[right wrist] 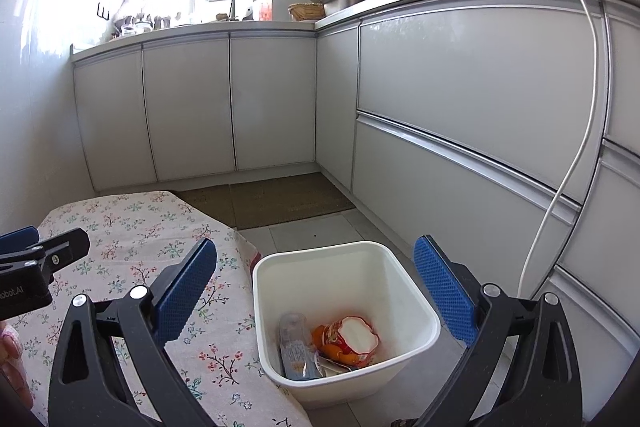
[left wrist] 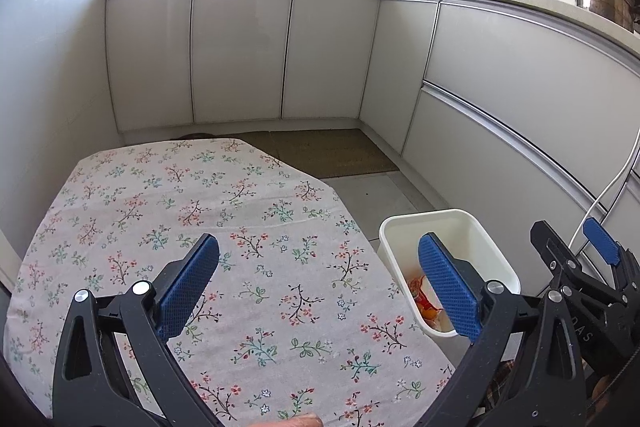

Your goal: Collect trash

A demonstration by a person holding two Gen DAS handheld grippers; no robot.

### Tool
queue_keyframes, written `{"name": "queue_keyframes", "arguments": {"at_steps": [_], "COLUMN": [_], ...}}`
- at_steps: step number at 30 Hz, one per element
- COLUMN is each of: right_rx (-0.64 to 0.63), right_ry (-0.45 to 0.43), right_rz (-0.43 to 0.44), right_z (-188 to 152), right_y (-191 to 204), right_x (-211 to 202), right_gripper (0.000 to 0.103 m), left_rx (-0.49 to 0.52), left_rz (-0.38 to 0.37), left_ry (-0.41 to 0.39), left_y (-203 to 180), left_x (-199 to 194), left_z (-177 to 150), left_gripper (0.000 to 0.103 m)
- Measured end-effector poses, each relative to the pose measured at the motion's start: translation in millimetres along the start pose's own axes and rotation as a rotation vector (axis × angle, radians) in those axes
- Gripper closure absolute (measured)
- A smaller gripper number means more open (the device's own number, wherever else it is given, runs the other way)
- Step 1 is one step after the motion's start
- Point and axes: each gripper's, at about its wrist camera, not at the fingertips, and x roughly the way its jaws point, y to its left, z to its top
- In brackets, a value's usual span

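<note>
A: What is in the white bin (right wrist: pixel 400 319)?
B: A clear plastic bottle (right wrist: pixel 295 347) lying along its left wall, and beside it a crumpled red-and-orange wrapper (right wrist: pixel 348 341) with a white inside. There may be a flatter packet beneath; it is hard to make out.
A: Where does the bin stand?
B: On the grey tiled floor (right wrist: pixel 316 233), just off the right edge of the counter (left wrist: pixel 168 211) with its floral cloth.
A: And the fingers?
B: Left gripper (left wrist: pixel 318 287) spread wide over the cloth, holding nothing. Right gripper (right wrist: pixel 316 291) likewise spread, empty, above the bin. White cabinets (right wrist: pixel 188 107) line the room's corner.
</note>
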Motion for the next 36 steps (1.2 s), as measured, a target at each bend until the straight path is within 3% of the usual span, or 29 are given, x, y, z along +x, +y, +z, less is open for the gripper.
{"name": "queue_keyframes", "arguments": {"at_steps": [24,36], "right_rx": [-0.005,-0.006], "right_ry": [-0.013,-0.015], "right_rz": [0.029,0.037], "right_z": [1.7,2.1], "right_y": [-0.4,1.7], "right_x": [-2.1,-3.8], "right_gripper": [0.007,0.007], "left_rx": [0.007,0.023], "left_rz": [-0.017,-0.038], "left_ry": [-0.01,-0.037], "left_y": [-2.4,-7.3], "left_x": [-5.8,-8.9], "left_z": [1.9,4.8], "left_gripper": [0.007,0.014]}}
